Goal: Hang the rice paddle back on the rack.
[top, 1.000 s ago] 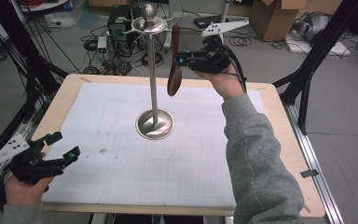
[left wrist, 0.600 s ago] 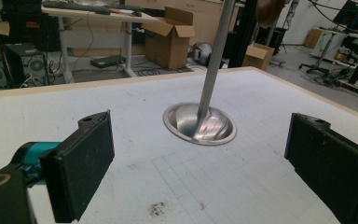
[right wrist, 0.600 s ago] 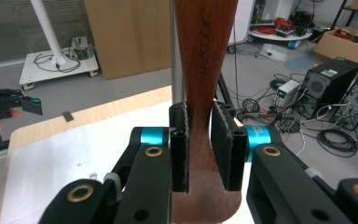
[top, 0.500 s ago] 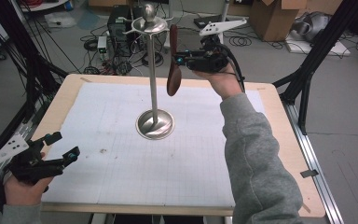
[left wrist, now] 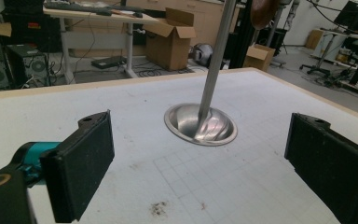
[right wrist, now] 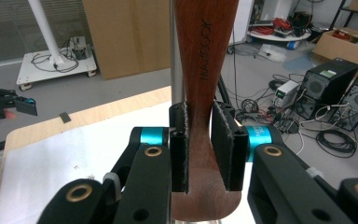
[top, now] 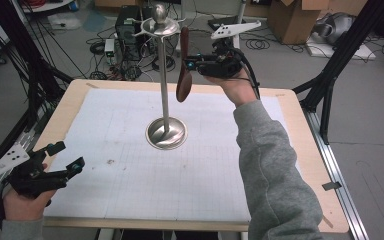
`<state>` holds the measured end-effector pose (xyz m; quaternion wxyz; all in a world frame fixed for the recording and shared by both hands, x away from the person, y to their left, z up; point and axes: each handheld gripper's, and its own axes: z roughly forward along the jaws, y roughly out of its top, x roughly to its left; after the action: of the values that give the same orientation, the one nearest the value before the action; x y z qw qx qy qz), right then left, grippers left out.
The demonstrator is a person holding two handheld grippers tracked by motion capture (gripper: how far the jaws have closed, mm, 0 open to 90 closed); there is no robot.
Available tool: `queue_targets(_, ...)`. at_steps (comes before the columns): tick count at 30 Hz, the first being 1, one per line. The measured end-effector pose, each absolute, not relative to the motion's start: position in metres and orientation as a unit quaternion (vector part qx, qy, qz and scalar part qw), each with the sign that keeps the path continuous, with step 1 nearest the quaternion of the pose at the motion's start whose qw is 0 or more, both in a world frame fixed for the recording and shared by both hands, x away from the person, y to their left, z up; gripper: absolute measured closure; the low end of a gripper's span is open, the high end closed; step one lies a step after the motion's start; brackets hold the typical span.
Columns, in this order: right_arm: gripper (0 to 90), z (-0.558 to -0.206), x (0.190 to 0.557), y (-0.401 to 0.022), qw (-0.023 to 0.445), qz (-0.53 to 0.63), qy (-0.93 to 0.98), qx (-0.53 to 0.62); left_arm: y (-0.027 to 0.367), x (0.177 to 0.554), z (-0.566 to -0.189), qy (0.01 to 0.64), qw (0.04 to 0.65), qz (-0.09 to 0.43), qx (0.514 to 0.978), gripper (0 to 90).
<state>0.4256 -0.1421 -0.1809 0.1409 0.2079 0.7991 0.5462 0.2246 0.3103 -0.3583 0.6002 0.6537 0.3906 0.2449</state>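
Observation:
A tall metal stand with a round base and hooked top stands mid-table. My right gripper is raised beside the stand's top, shut on a brown wooden utensil that hangs upright just right of the pole. In the right gripper view the pads clamp the utensil near its wide end, with the pole close behind. At the table's front left corner my left gripper is held open with nothing in it. From the left gripper view, its jaws stand wide apart facing the stand base.
A white gridded mat covers the wooden table. Small dark specks lie on the mat near the left gripper. Computers, cables and cardboard boxes sit on the floor beyond the far edge.
The right gripper and the wooden utensil have drifted slightly left, closer to the stand's pole. The left gripper has stayed where it was.

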Motion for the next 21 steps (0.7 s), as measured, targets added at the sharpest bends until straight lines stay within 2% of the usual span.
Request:
queue_targets(3,71.7,-0.182,0.424,-0.142,0.146,0.549,0.796,0.209,0.31,0.224,-0.358,0.39,0.6,0.246,0.653,8.6)
queue_targets(21,21.1,-0.215,0.401,-0.164,0.191,0.548,0.784,0.22,0.305,0.229,-0.353,0.379,0.61,0.243,0.652,8.6)
